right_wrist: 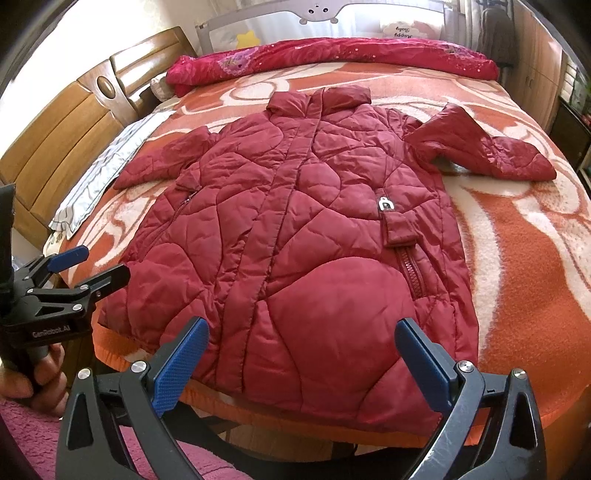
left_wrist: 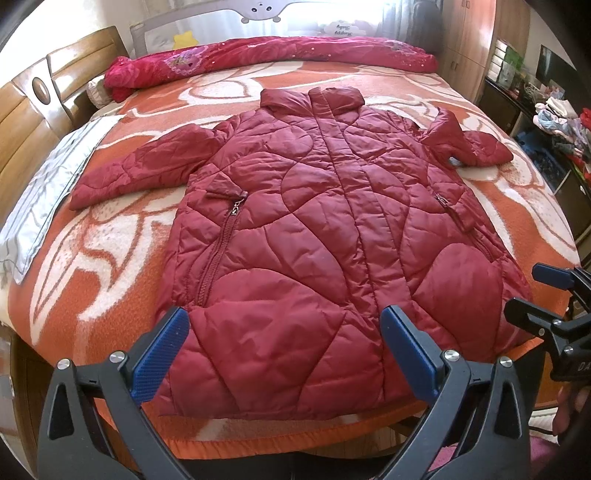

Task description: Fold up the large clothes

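The quilted red coat [left_wrist: 314, 229] lies front-up and spread flat on the bed, collar away from you and its hem just ahead of both tools, hanging near the bed's front edge. Its sleeves reach outward: the one on your left side lies straight on the blanket, while the one on your right [right_wrist: 480, 147] is bent at the elbow and partly raised. Your left tool [left_wrist: 284, 354] hovers over the hem with its blue pads [left_wrist: 162, 354] set wide apart, gripping nothing; your right tool [right_wrist: 301, 363] is likewise spread wide above the hem on its side (each tool shows at the edge of the other's view, both held short of the cloth). Under the coat is an orange-and-white patterned blanket [right_wrist: 517, 258] covering the bed. Beyond the collar, a rolled pink-red floral quilt [left_wrist: 266, 59] stretches along the far side, with a padded rail [right_wrist: 325, 14] behind it. Off to the left of your tools a grey striped cloth [left_wrist: 40, 199] lies beside the wooden headboard [right_wrist: 62, 122].
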A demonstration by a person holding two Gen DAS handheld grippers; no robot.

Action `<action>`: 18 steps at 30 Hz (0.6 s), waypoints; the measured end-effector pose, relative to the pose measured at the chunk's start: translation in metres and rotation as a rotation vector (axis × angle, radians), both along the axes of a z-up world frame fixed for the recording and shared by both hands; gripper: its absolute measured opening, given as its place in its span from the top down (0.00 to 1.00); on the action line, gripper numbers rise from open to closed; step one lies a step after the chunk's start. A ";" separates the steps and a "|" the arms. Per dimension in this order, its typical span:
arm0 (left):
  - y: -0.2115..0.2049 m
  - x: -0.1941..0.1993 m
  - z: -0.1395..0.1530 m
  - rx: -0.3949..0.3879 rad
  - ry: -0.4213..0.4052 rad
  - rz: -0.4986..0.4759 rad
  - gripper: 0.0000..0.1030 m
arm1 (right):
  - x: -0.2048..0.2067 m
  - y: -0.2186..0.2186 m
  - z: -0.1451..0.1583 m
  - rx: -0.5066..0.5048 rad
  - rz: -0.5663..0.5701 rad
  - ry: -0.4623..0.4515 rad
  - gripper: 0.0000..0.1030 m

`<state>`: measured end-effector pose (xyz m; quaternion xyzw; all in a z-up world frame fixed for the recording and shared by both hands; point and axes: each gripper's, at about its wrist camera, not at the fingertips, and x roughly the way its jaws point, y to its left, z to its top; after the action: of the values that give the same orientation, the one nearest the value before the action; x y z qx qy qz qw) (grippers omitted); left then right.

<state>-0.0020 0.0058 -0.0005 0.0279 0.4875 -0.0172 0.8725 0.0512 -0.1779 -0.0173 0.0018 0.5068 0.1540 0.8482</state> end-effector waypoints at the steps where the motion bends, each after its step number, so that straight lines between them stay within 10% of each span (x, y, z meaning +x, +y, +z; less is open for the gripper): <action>1: 0.000 0.000 0.000 0.001 -0.003 0.001 0.00 | 0.001 0.000 0.000 0.001 0.000 0.001 0.02; 18: 0.002 0.000 -0.001 0.001 0.009 0.003 0.00 | 0.001 -0.001 0.001 0.007 -0.001 0.007 0.01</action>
<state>-0.0025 0.0078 -0.0016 0.0275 0.4914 -0.0157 0.8704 0.0526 -0.1787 -0.0159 0.0056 0.5093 0.1553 0.8465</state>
